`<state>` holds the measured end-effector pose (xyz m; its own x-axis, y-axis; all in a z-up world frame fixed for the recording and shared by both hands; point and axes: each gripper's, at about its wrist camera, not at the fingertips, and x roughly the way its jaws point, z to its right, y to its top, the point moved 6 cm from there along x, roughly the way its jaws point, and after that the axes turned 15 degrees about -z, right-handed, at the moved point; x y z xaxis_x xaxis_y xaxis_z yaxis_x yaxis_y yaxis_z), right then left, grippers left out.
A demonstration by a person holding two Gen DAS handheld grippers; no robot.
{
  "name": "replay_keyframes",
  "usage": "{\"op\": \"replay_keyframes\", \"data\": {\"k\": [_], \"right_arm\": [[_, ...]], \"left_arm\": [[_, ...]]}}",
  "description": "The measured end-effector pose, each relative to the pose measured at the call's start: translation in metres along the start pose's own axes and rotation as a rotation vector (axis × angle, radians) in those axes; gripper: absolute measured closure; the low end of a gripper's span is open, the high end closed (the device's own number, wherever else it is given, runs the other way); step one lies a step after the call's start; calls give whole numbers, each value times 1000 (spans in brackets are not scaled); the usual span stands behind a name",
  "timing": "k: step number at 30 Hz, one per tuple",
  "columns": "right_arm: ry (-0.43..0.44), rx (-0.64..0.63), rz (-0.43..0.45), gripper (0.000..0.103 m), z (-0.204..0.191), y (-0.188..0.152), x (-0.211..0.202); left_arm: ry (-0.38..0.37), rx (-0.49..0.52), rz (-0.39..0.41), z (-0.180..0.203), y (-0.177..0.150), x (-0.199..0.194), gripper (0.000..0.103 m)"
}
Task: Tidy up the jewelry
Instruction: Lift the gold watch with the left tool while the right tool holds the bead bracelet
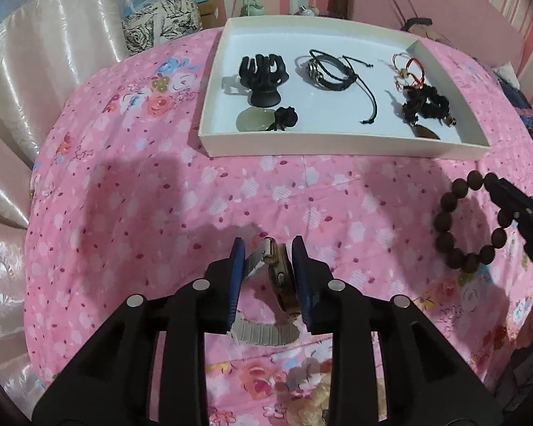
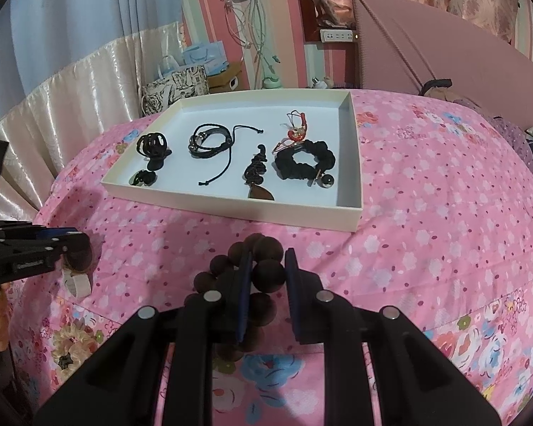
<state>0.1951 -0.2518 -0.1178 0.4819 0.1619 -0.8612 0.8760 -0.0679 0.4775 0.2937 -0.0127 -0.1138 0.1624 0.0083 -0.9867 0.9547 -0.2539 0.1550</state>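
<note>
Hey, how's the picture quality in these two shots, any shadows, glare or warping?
Left wrist view: fisheye bends the tray edges; soft shadows lie on the pink bedspread; dark corners. Right wrist view: same bulge, sheen on the curtain, beads slightly soft up close.

One white tray [image 2: 348,213] is seen; one hair claw [image 1: 263,74], one scrunchie [image 2: 303,161], one beaded bracelet [image 1: 455,227] and one watch [image 1: 284,284] are counted.

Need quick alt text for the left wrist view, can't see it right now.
The left gripper straddles a gold watch with a metal band on the pink floral bedspread, its left pad clear of it. Beyond sits a white tray of jewelry; at right, the right gripper holds a brown bead bracelet.
</note>
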Motion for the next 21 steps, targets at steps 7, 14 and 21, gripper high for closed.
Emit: {"op": "replay_keyframes", "data": {"k": [7, 14, 21], "right_arm": [[14, 13, -2, 84, 3, -1, 2], [10, 14, -9, 84, 3, -2, 4], [10, 15, -12, 84, 2, -2, 4]], "left_arm": [[81, 17, -31, 1, 0, 15, 52], [97, -15, -59, -9, 3, 29, 44], [58, -48, -94, -21, 4, 41, 33]]}}
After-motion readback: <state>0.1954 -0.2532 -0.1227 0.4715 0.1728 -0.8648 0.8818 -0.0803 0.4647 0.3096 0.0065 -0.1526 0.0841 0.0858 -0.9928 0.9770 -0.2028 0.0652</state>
